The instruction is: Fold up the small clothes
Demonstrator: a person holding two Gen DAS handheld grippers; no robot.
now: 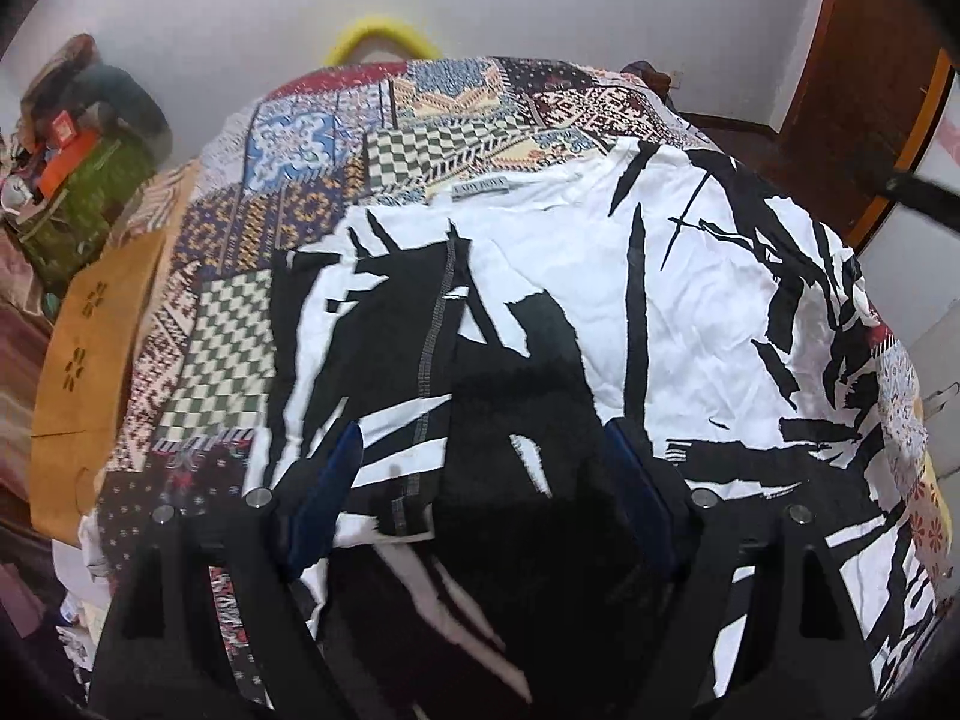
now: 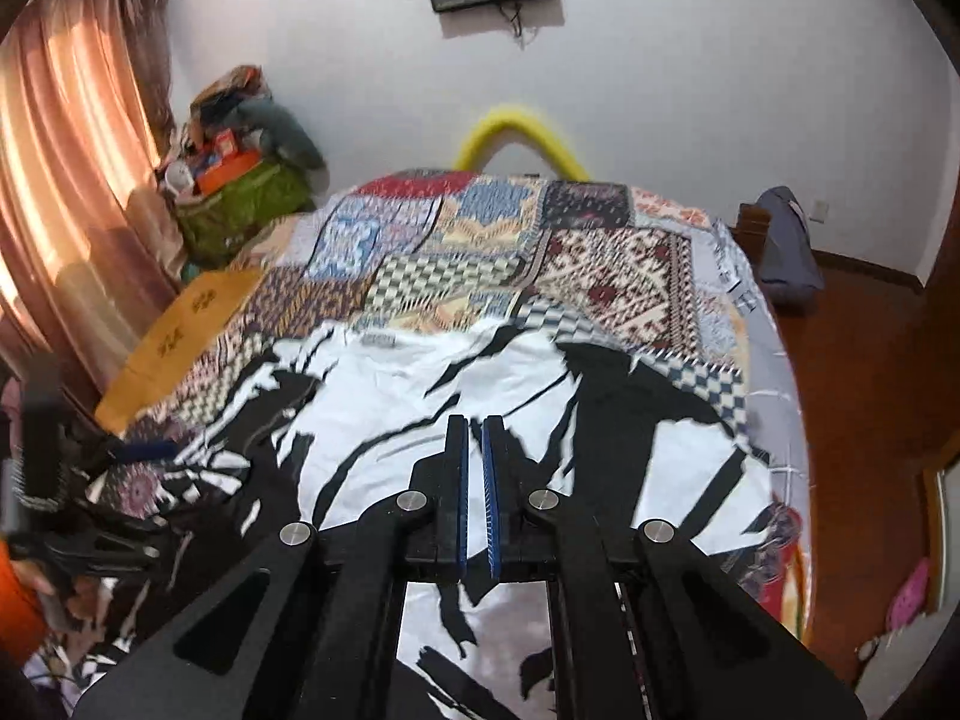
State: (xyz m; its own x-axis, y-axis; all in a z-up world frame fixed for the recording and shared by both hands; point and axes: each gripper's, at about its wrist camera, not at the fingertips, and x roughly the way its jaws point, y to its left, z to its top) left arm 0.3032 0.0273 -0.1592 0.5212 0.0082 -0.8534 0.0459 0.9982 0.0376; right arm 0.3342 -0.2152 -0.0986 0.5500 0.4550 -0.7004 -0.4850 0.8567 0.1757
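**Operator A:** Left wrist view. I read the left gripper [image 1: 480,474] with its fingers [image 1: 333,480] spread wide, nothing between them. The black-and-white shirt [image 1: 630,312] lies flat on the bed [image 1: 312,138], directly ahead of and under the fingers. A stitched hem [image 1: 429,360] runs from between the fingers away toward the neck label [image 1: 480,189], so the garment's long axis lies roughly along my line of sight. A folded-in black panel sits just left of that hem.

**Operator B:** Right wrist view. I read the right gripper [image 2: 475,480] with its fingers [image 2: 459,480] pressed almost together; only a thin slit shows and I see no cloth in it. The shirt [image 2: 420,408] spreads below and ahead, its collar end toward the far wall. The left gripper [image 2: 84,540] sits low at the garment's left edge.

**Operator A:** My judgement: the left gripper is nearer the near-left edge, so it takes that corner.

**Operator B:** Agreed. The fold then travels across the long axis. The right gripper hangs over the middle and must open first.
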